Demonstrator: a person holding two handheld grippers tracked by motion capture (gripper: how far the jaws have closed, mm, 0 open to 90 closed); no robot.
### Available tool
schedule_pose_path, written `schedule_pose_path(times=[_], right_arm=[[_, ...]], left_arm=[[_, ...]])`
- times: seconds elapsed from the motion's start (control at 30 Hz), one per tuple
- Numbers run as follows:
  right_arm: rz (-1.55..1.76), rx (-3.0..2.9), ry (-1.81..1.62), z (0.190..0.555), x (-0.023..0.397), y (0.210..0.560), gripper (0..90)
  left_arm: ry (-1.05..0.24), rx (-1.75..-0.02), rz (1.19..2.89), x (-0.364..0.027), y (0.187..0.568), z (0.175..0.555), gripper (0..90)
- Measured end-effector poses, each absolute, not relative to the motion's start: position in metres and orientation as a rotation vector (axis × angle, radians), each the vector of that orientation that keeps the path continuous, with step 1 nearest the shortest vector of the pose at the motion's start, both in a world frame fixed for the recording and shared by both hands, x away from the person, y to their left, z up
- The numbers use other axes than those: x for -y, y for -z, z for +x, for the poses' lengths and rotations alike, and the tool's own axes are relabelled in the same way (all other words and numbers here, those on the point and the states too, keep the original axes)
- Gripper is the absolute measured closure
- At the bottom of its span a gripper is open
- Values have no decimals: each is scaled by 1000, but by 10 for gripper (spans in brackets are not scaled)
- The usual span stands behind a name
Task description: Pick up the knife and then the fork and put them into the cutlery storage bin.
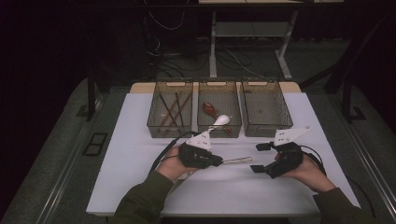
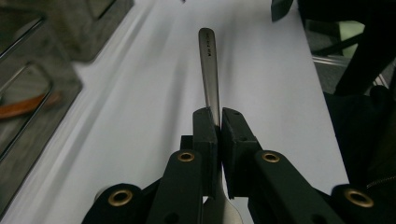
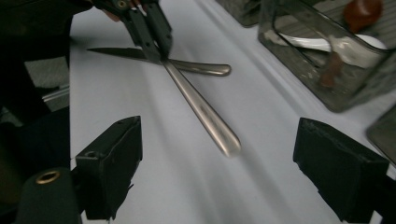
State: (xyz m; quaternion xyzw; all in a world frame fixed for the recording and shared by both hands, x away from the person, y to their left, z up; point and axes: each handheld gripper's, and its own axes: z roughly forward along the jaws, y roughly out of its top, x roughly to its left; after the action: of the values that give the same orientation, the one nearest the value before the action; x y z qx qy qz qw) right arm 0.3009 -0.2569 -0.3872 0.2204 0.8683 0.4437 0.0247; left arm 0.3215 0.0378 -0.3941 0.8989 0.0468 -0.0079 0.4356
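Left gripper clamped on a metal utensil; right gripper wide open, holding nothing.
Left jaws pinch the utensil partway along, handle end sticking out toward the right gripper, held just above the white counter; its shadow or reflection lies on the surface below in the right gripper view. Working end hidden behind the jaws, can't tell fork or spoon. Right gripper faces it, near, not touching. Three clear bins along the far edge: left has chopsticks, middle has a white spoon and a reddish one.
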Motion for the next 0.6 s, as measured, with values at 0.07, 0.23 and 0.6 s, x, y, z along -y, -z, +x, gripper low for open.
schedule_pose_path(times=[0.07, 0.23, 0.6], right_arm=[[646, -2710, -1362, 302, 251, 386, 156], [579, -2783, -1322, 308, 238, 384, 186], [392, -2982, -1149, 317, 217, 399, 442]], left_arm=[[25, -85, 2242, -30, 394, 322, 842], [20, -20, 2252, -19, 393, 320, 841], [14, 45, 2266, -18, 392, 310, 841]])
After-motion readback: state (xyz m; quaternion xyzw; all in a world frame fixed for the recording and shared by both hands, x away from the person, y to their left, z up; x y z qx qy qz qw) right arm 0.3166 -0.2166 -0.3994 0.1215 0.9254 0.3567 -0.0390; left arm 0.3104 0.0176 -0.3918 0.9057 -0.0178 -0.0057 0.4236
